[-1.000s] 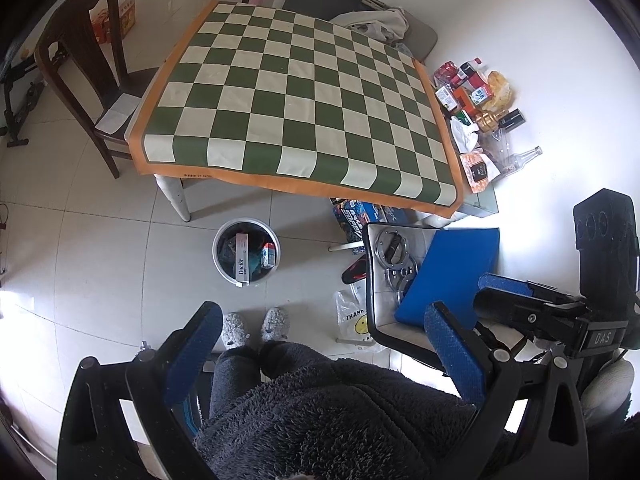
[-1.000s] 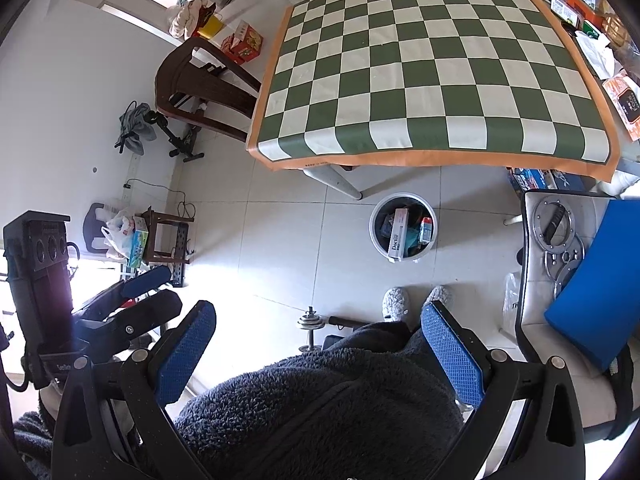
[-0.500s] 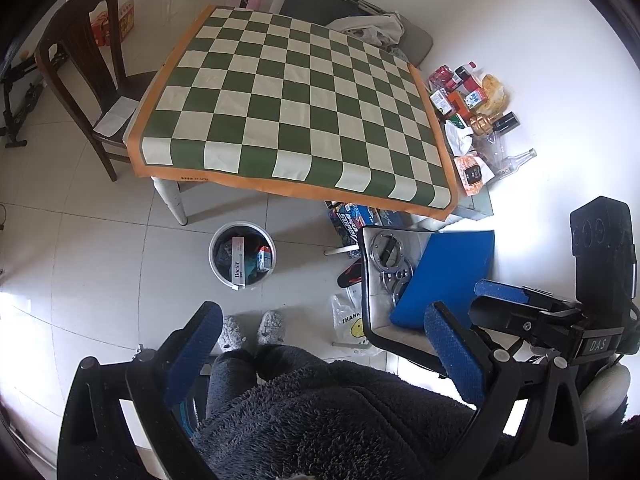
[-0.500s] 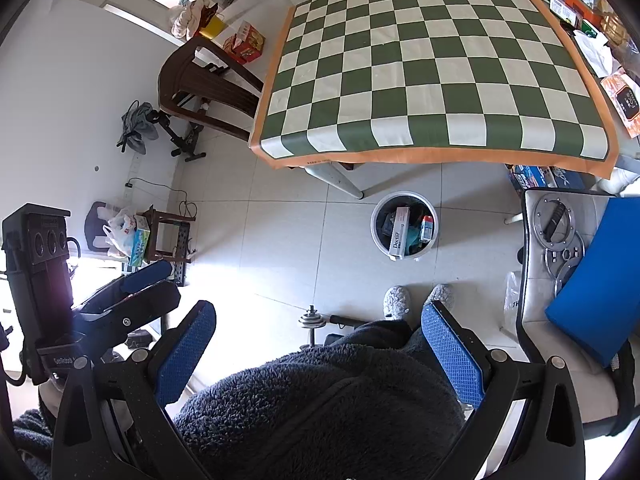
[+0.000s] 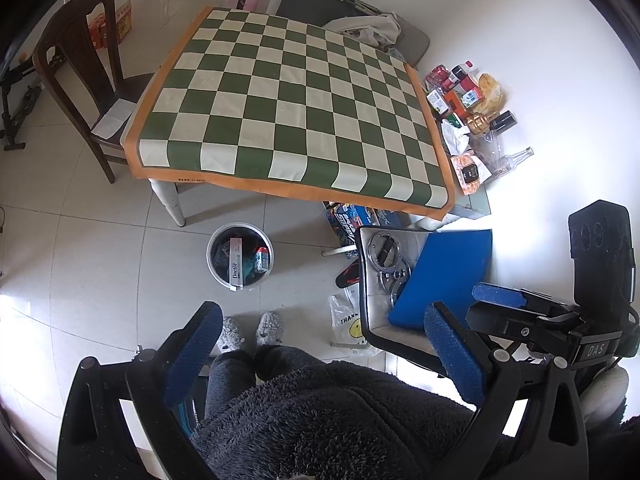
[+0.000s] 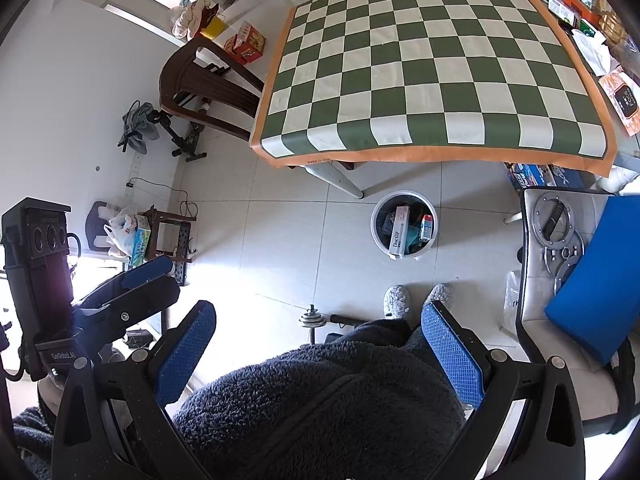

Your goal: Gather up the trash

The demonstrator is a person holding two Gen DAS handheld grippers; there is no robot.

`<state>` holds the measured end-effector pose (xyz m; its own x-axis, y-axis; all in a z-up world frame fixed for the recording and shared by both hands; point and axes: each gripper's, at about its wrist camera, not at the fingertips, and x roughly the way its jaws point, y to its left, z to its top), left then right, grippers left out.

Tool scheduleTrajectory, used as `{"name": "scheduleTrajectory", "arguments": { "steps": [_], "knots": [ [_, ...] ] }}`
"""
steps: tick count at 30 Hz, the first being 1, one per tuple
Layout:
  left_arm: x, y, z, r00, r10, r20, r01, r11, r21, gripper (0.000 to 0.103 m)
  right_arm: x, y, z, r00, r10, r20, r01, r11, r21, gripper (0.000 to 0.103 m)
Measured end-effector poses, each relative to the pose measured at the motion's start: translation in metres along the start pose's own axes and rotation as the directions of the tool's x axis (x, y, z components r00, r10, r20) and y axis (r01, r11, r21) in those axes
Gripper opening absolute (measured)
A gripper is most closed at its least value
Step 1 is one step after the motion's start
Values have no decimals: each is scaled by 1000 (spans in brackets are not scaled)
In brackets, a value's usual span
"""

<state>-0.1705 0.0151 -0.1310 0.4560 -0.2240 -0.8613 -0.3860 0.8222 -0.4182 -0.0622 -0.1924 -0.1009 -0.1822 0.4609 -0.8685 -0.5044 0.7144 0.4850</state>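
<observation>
A white trash bin (image 5: 209, 254) (image 6: 374, 222) stands on the tiled floor in front of the table. It holds a white "Doctor" box (image 5: 236, 265) (image 6: 398, 233) and a small carton (image 5: 262, 258) (image 6: 427, 227). The green-and-cream checkered tablecloth (image 5: 288, 112) (image 6: 432, 68) has nothing lying on it. Packets, bottles and wrappers (image 5: 464, 116) are heaped by the wall at the table's right edge. My left gripper (image 5: 320, 346) and right gripper (image 6: 318, 344) are both held high and open. Only the person's dark fleece shows between the fingers.
A chair with a blue cushion (image 5: 444, 268) (image 6: 592, 272) and metal discs stands on the right. A dark wooden chair (image 5: 80, 72) (image 6: 200, 88) is left of the table. A dumbbell (image 6: 316, 320), a plastic bag (image 5: 348, 320) and slippered feet (image 5: 268, 326) are on the floor.
The left wrist view has drifted slightly, so the table and bin sit a little lower and further left. Both grippers stay open and hold nothing.
</observation>
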Motion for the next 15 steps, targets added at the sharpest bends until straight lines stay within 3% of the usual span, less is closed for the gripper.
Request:
{"name": "scheduleTrajectory", "arguments": {
  "steps": [15],
  "knots": [
    [-1, -4, 1, 1000, -2, 5, 2, 1000, 5, 103, -1, 0, -2, 1000, 1, 1, -1, 1000, 0, 103]
  ]
}}
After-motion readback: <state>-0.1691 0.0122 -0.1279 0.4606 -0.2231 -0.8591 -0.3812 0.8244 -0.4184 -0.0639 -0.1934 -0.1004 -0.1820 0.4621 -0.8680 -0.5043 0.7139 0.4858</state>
